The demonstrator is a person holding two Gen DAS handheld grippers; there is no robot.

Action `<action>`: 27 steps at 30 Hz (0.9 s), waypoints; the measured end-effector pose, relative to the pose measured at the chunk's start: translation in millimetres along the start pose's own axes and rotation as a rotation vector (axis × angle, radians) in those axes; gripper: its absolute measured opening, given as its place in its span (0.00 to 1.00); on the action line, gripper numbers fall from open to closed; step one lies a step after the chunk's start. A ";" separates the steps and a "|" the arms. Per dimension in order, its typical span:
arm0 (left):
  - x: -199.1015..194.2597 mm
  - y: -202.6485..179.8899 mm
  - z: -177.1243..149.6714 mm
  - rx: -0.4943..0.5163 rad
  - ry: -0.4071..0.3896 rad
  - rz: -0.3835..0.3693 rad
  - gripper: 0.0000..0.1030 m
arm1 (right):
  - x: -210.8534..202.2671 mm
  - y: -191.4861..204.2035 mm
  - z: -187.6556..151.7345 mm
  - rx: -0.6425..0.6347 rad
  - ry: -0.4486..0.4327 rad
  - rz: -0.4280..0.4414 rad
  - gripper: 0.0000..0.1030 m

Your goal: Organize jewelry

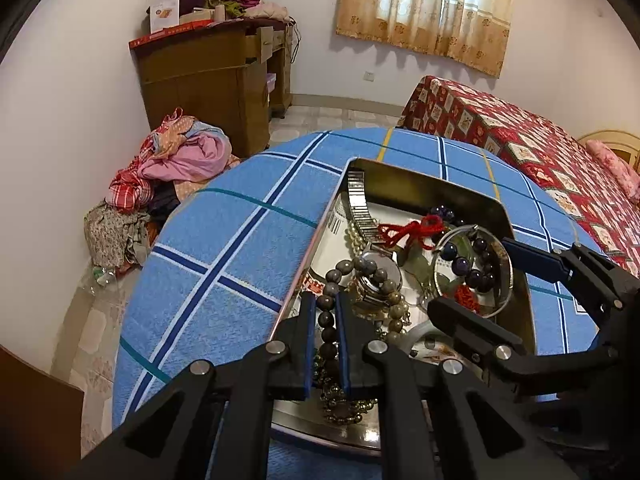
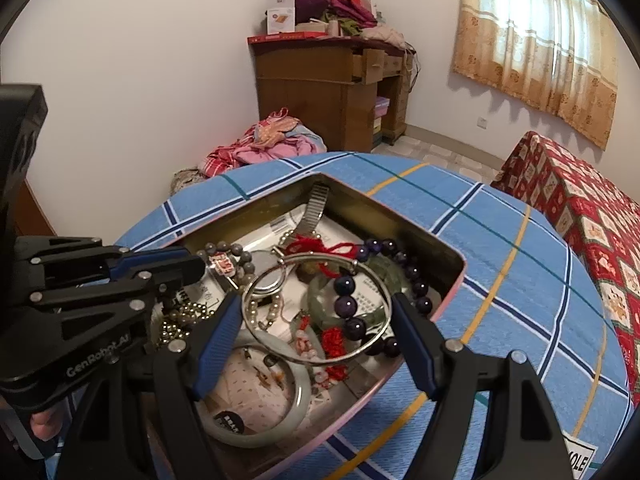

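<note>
A metal tin [image 1: 416, 176] [image 2: 404, 216] full of jewelry sits on a table with a blue plaid cloth. My left gripper [image 1: 323, 300] is shut on a grey-brown bead bracelet [image 1: 328, 322] at the tin's near left. It shows in the right wrist view [image 2: 192, 266]. My right gripper [image 2: 318, 304] is open, its fingers either side of a silver bangle [image 2: 320, 356] that lies over a purple bead bracelet [image 2: 346, 304]. It also shows in the left wrist view [image 1: 468, 272]. A watch [image 1: 378, 268], a red cord [image 1: 408, 232] and a pale jade bangle [image 2: 280, 428] lie in the tin.
The blue plaid table [image 1: 240, 248] drops off at the left. A bed with a red quilt [image 1: 540, 148] stands to the right. A wooden desk [image 1: 208, 80] and a pile of clothes [image 1: 168, 168] stand on the floor beyond.
</note>
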State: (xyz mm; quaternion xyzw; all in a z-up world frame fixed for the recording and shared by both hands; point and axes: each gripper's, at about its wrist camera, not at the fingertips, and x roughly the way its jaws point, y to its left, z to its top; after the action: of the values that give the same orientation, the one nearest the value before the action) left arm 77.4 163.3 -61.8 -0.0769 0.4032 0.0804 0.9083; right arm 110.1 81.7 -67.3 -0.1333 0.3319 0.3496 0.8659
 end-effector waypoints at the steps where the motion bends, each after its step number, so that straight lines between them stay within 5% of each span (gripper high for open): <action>1: -0.3 0.1 -0.8 0.003 0.003 -0.004 0.09 | 0.0 -0.3 0.1 0.000 0.000 0.002 0.75; 4: -3.9 0.1 -2.1 0.002 0.008 -0.008 0.11 | -5.3 -2.1 -0.8 0.011 -0.003 0.018 0.79; 11: -39.0 -6.3 -5.8 0.000 -0.075 -0.015 0.74 | -47.6 -17.2 -12.0 0.054 -0.059 -0.012 0.91; 27: -88.2 -8.9 -25.9 -0.017 -0.155 0.011 0.75 | -90.4 -35.1 -32.8 0.129 -0.115 -0.058 0.91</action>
State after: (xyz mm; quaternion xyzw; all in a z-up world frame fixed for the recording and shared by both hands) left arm 2.2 141.9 -12.6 -0.0758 0.3314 0.0946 0.9357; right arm 70.3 -5.5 -31.3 -0.0668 0.2996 0.3094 0.9000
